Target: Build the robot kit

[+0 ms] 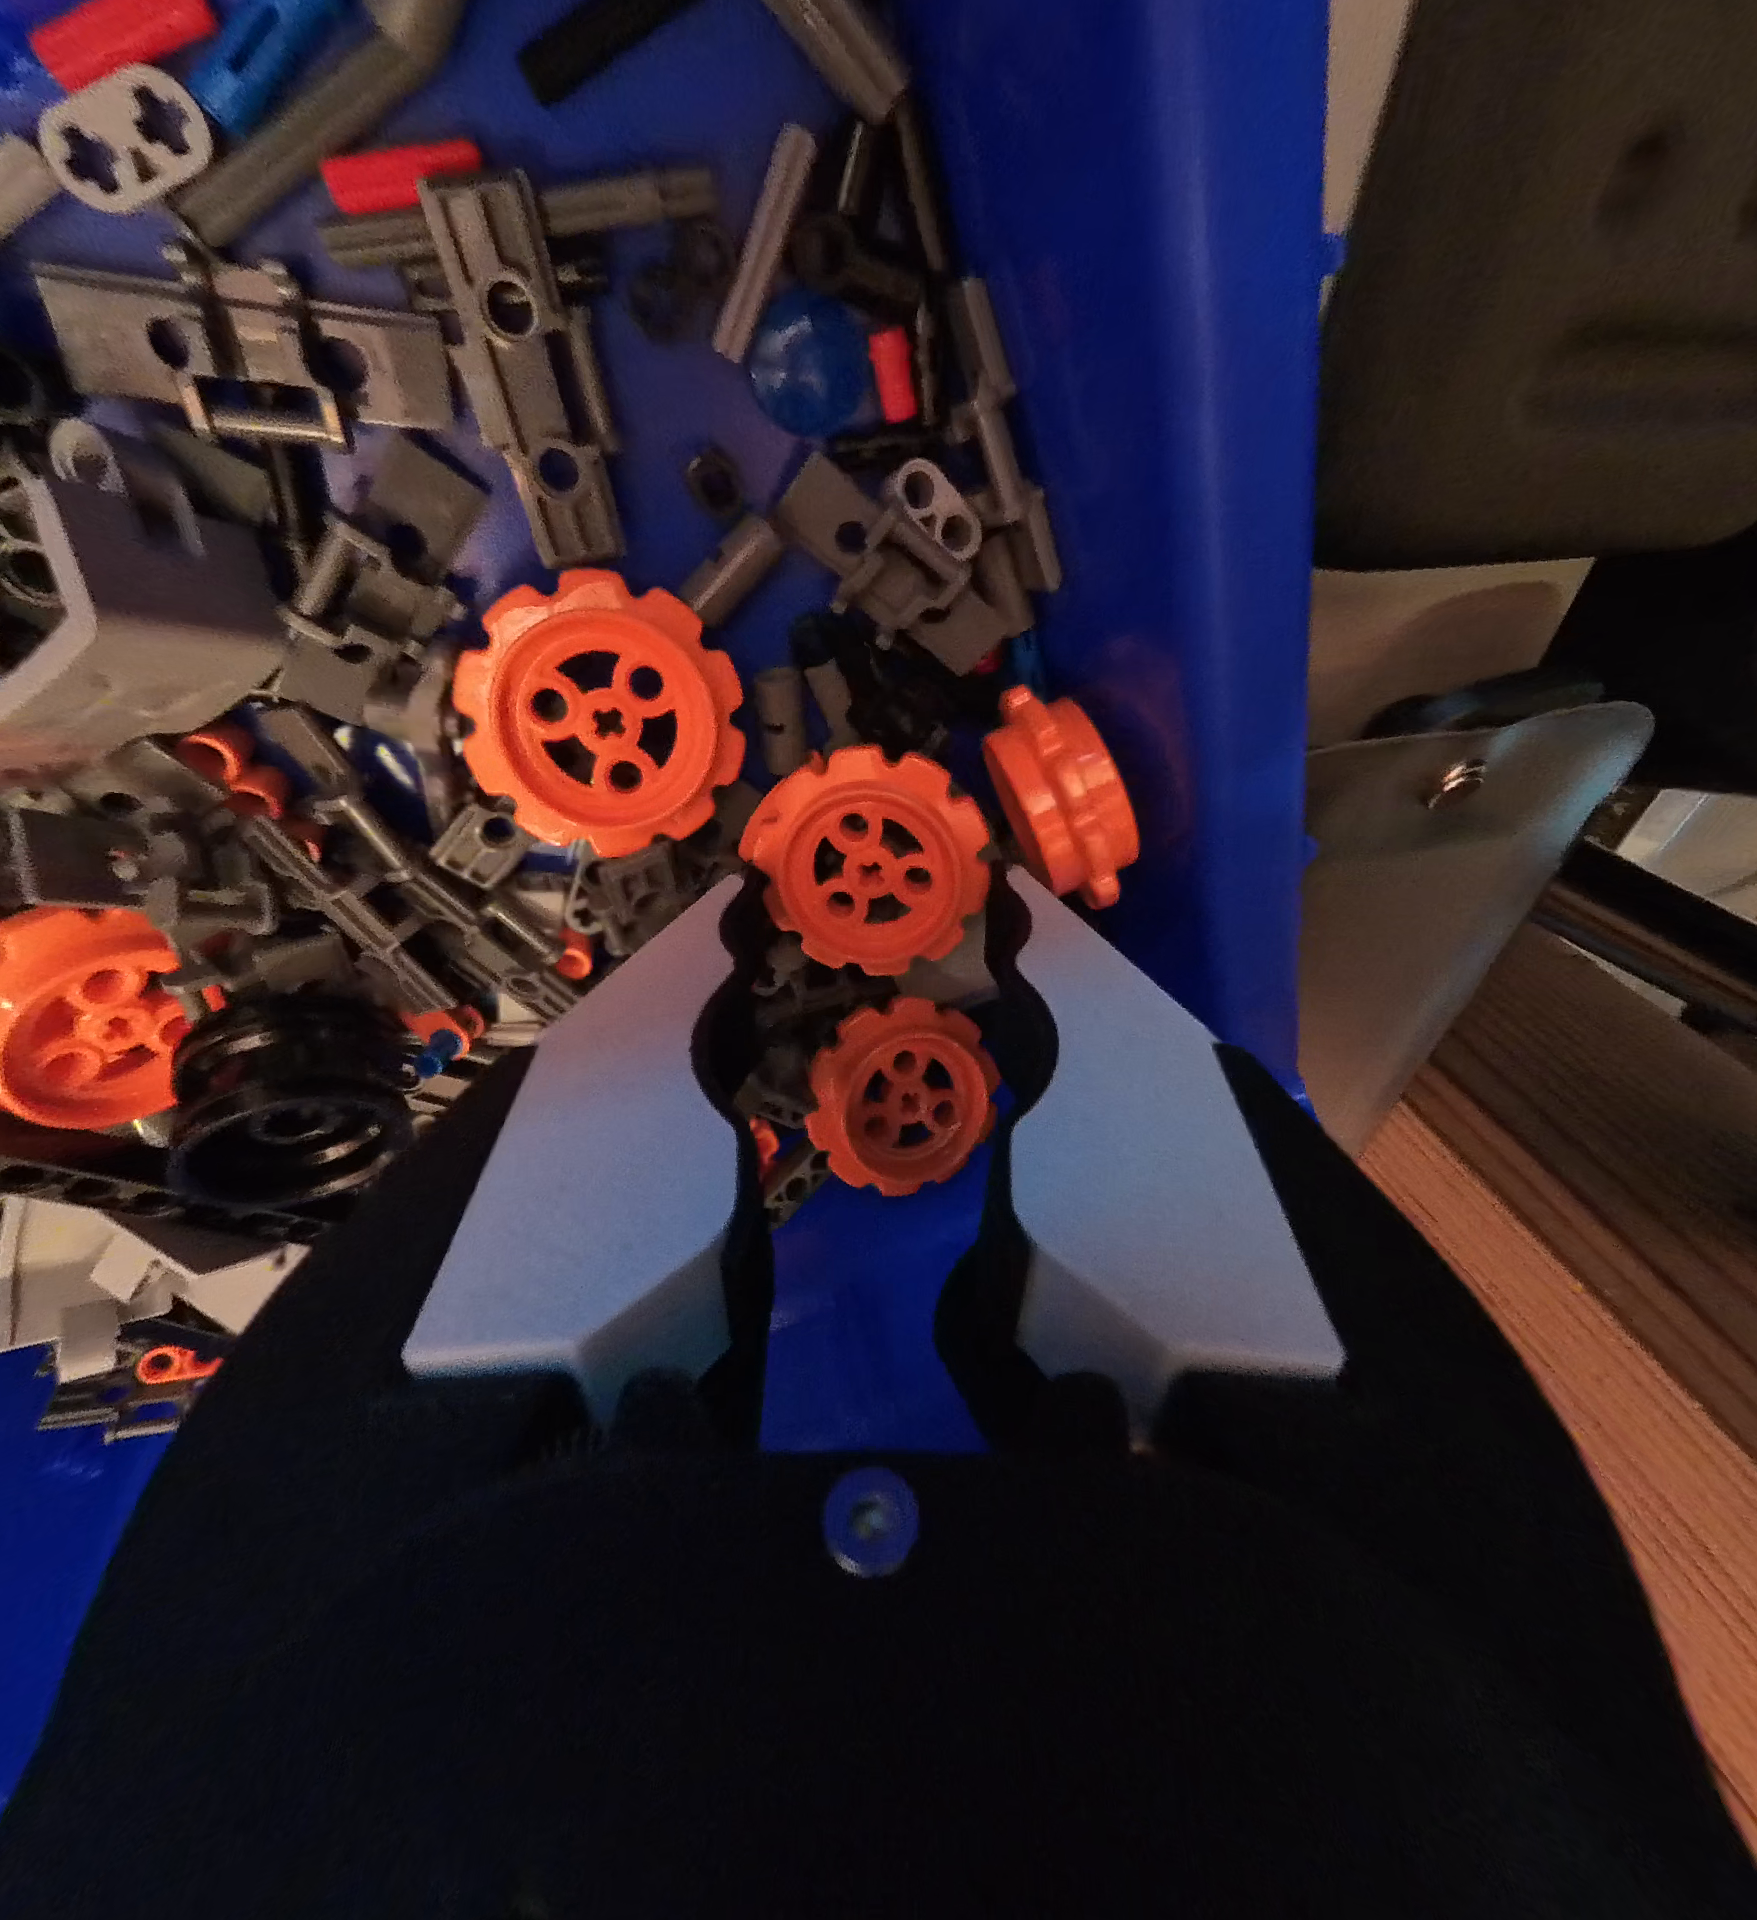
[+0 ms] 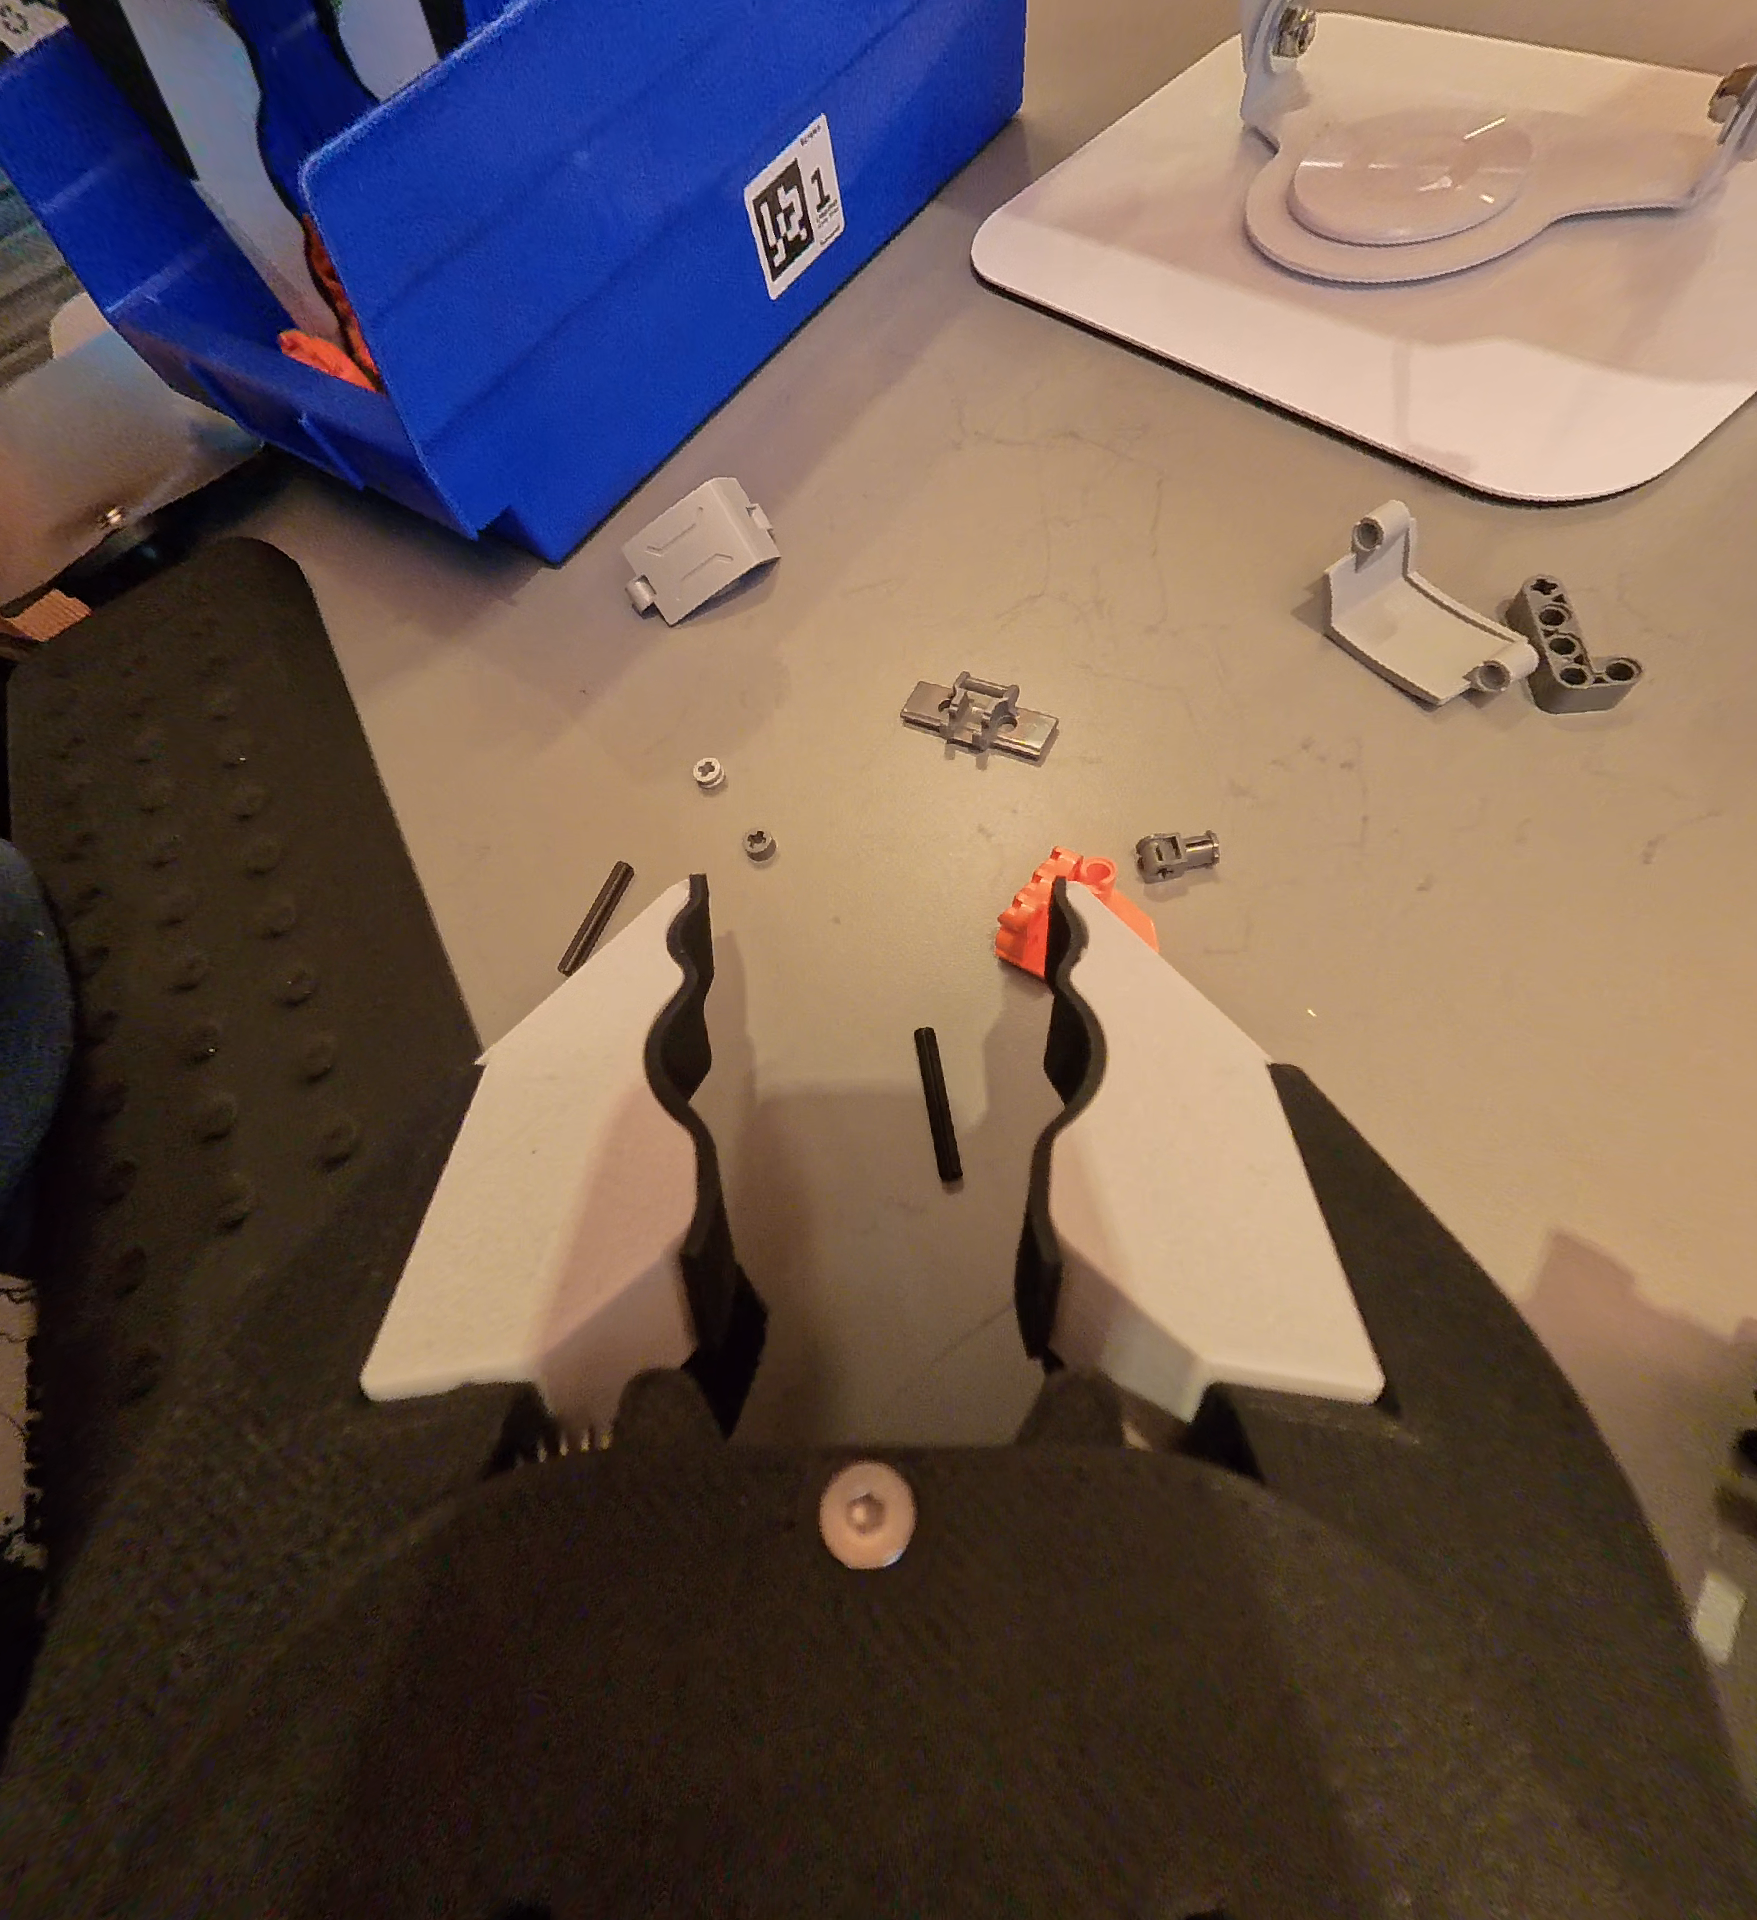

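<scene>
My left gripper [image 1: 876, 891] is open and reaches down into a blue bin [image 1: 1144, 416] full of loose building parts. One orange toothed wheel [image 1: 869, 857] lies between its fingertips and a second [image 1: 905, 1096] lies farther back between the fingers. Whether the pads touch either wheel I cannot tell. More orange wheels [image 1: 599, 712] lie around them. My right gripper [image 2: 879, 894] is open and empty, low over the grey table [image 2: 1269, 1039]. A black axle [image 2: 936, 1107] lies between its fingers and an orange part [image 2: 1025, 930] sits by its right fingertip.
The blue bin [image 2: 562, 312] stands tilted at the table's far left. Grey parts [image 2: 702, 551] [image 2: 978, 717] [image 2: 1425, 623], two small bushes [image 2: 760, 844] and another black axle [image 2: 595, 916] lie scattered. A white board [image 2: 1373, 343] is far right, a black studded mat [image 2: 178, 831] left. The left gripper's tips are roughly 30 cm from the right gripper's.
</scene>
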Available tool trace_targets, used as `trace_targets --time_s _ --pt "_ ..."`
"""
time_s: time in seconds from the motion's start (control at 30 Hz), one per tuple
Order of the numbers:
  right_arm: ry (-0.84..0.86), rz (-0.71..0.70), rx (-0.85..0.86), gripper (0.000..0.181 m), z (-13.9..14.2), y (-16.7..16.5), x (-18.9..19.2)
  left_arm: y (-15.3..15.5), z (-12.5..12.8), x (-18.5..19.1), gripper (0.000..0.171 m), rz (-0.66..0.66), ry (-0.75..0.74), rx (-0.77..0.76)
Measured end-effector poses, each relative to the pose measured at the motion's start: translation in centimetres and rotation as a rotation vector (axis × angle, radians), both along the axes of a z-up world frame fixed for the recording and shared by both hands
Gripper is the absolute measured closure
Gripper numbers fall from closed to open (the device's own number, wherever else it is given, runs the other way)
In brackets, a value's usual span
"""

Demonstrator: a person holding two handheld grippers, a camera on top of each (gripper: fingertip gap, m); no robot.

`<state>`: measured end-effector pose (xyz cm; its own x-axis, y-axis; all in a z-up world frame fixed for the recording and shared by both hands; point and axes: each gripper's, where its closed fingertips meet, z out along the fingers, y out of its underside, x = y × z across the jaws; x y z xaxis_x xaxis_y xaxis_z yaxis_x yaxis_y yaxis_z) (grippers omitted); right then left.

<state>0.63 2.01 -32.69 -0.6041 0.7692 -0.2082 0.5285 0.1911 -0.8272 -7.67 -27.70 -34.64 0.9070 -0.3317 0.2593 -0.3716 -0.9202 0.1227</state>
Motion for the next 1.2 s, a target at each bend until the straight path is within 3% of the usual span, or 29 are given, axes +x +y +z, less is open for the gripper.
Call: trace_targets --time_s 0.47,0.63,0.77,0.87,1.0,1.2 --pt "-0.001 0.002 0.007 0.119 -0.1 0.0 0.0 5.8 2.4 -6.1 0.132 0.201 0.052 0.255" --pt "-0.002 0.002 0.007 0.119 -0.1 0.0 0.0 3.9 3.0 -5.3 0.117 0.203 0.002 0.199" --pt "-0.001 0.002 0.005 0.119 -0.1 0.0 0.0 0.7 3.7 -3.2 0.11 0.154 -0.067 0.064" --pt "0.001 -0.002 0.0 0.118 0.0 0.0 0.0 -2.6 3.1 -3.1 0.095 0.097 0.037 -0.09" --pt "0.001 0.001 0.003 0.118 0.0 0.0 0.0 -3.4 1.8 -2.0 0.085 0.063 0.081 -0.122" --pt "0.005 0.003 0.004 0.118 0.0 0.0 0.0 -3.6 0.1 -3.7 0.116 0.024 0.217 -0.122"
